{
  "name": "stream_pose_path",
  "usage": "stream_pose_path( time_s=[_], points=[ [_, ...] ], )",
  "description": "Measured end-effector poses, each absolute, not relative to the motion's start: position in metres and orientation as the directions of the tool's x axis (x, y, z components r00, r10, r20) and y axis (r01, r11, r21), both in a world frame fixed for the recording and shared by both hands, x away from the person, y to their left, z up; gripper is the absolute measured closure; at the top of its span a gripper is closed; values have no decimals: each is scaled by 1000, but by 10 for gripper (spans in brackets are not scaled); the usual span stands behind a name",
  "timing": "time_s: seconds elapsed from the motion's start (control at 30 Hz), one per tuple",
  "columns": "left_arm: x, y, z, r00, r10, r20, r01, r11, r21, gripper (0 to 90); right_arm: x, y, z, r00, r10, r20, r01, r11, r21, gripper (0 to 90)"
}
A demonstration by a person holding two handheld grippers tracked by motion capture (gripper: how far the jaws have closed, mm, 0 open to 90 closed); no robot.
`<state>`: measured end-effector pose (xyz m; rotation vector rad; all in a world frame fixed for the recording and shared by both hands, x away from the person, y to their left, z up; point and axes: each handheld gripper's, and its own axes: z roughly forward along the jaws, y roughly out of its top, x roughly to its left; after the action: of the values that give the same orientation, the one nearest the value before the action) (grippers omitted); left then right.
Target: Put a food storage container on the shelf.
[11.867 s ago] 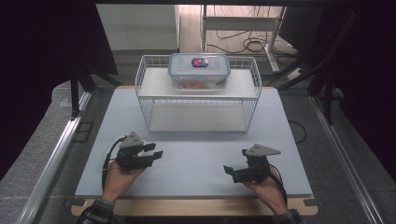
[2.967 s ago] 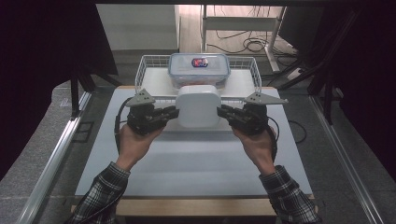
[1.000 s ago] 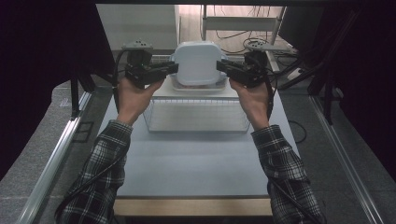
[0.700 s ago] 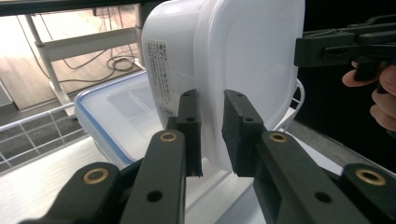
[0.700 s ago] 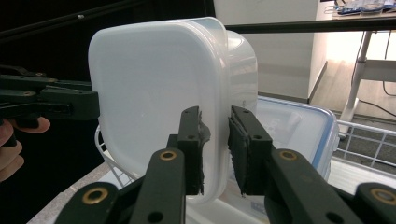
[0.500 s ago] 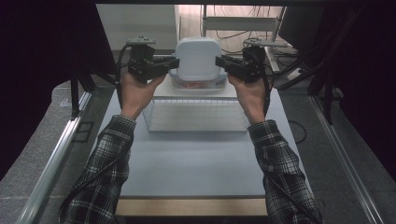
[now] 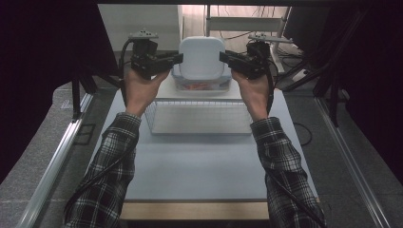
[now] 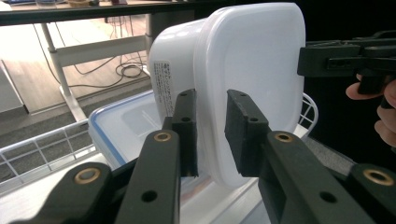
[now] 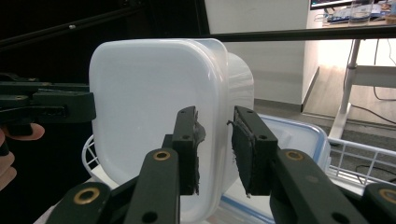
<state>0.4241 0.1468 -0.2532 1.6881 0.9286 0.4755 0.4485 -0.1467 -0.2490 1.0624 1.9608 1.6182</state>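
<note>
White rounded-square plastic tub [image 7: 201, 58] held tilted on edge, base toward camera in high view, above blue-rimmed clear lidded food box [image 7: 202, 84] on top of white wire basket [image 7: 199, 116] at far end of counter [image 7: 199, 166]. Tub hides most of box lid; box contents blurred. Left gripper [image 7: 177, 59] fingers [image 8: 184, 135] pinch tub's left rim; right gripper [image 7: 224, 58] fingers [image 9: 250, 144] pinch right rim. Near half of counter bare; dark frame close at both sides.

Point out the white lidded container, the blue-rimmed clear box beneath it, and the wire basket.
white lidded container [image 7: 201, 58]: high view, middle of its lid.
blue-rimmed clear box [image 9: 299, 135]: right gripper view, its lid beside the blue rim.
wire basket [image 7: 199, 118]: high view, front wire wall.
</note>
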Motion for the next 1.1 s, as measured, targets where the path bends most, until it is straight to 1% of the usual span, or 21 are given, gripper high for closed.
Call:
stream_pose_path(
  time_s=[0.2, 0.6, 0.67, 0.73, 0.8, 0.93, 1.1],
  points=[
    [433, 146, -252, 601, 782, -165, 351, -72, 934, 725, 456, -146, -247, -633, 756, 167, 308, 48, 950, 699],
    [453, 141, -254, 581, 793, -183, 401, -82, 912, 724, 473, -141, -251, -623, 763, 171, 335, 63, 940, 694],
    [457, 136, -257, 571, 808, -146, 422, -137, 896, 726, 474, -140, -251, -628, 757, 182, 335, 52, 941, 707],
    [460, 132, -262, 567, 814, -128, 435, -164, 886, 725, 475, -137, -252, -617, 772, 149, 341, 92, 935, 704],
    [463, 130, -267, 572, 810, -134, 437, -163, 884, 724, 476, -136, -255, -610, 781, 132, 344, 111, 932, 702],
    [463, 131, -269, 579, 801, -150, 435, -149, 888, 722, 478, -139, -259, -603, 784, 146, 350, 95, 932, 692],
    [456, 136, -265, 587, 796, -146, 422, -147, 895, 697, 476, -144, -259, -612, 776, 148, 344, 93, 935, 669]
  ],
)
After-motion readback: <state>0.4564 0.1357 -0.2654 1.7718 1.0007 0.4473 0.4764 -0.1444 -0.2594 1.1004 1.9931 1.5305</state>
